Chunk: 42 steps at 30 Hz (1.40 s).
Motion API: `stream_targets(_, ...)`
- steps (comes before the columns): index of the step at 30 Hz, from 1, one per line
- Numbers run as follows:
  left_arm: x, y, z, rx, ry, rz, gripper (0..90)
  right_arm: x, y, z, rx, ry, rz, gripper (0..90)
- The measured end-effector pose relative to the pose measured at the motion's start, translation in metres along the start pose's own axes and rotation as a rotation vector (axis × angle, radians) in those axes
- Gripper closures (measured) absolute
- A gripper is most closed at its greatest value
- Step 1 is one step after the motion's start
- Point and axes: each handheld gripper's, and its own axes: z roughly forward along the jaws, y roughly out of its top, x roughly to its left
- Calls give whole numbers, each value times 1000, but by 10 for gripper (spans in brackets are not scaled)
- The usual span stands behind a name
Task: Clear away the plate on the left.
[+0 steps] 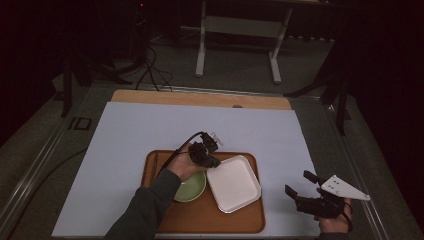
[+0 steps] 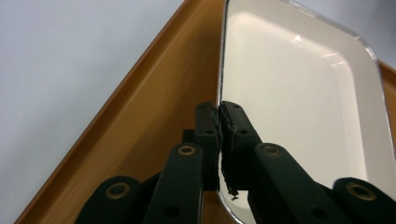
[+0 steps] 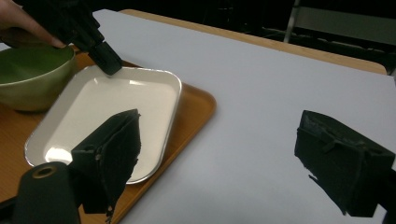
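Your left tongs (image 2: 219, 122) are clamped on the rim of the white plate (image 2: 299, 93), which lies on the wooden tray (image 1: 210, 220) just beside the green bowl (image 1: 192, 189). In the high view those tongs (image 1: 214, 161) sit at the plate's (image 1: 234, 184) far left corner. Your right tongs (image 1: 299, 184) stand wide, holding nothing, over the pale surface (image 1: 150, 125) to the right of the tray.
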Motion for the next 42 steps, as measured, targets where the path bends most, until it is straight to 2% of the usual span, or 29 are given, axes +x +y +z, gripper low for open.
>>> stream_targets(2,1,-2,-1,-10,-4,-13,850,0,0,0,0,1,-1,140)
stream_targets(5,1,-2,-4,-25,0,-22,787,0,0,0,2,1,-1,140)
stream_targets(6,2,-2,-7,-32,5,-23,787,0,0,0,2,1,-1,141)
stream_targets(11,1,-4,-20,-69,47,-35,660,1,0,1,1,3,-2,140)
stream_targets(17,-1,-8,-31,-98,82,-30,569,2,1,2,3,5,-3,140)
stream_targets(21,-3,-13,-44,-134,138,-19,502,2,1,2,3,6,-6,140)
stream_targets(24,-4,-15,-52,-157,156,-21,456,2,1,3,7,6,-6,140)
stream_targets(26,-5,-17,-59,-174,182,-20,444,2,1,3,5,6,-6,139)
stream_targets(27,-6,-19,-67,-203,199,-21,435,2,1,3,5,7,-7,139)
stream_targets(29,-7,-21,-71,-219,206,-23,422,3,1,3,5,8,-8,140)
stream_targets(30,-8,-24,-78,-242,221,-26,410,3,1,3,6,8,-7,139)
stream_targets(31,-8,-24,-78,-242,221,-26,400,2,1,3,7,8,-6,139)
stream_targets(32,-9,-28,-85,-256,249,-25,394,2,1,3,6,8,-6,139)
stream_targets(34,-10,-33,-91,-280,276,-23,371,2,1,3,6,8,-6,139)
stream_targets(36,-10,-35,-95,-288,287,-23,365,2,1,3,6,8,-6,139)
stream_targets(39,-10,-44,-106,-322,316,-34,332,2,1,4,6,9,-7,139)
stream_targets(40,-10,-51,-114,-357,332,-56,325,3,1,4,6,9,-8,139)
stream_targets(42,-9,-55,-118,-367,334,-62,314,3,1,4,6,9,-8,139)
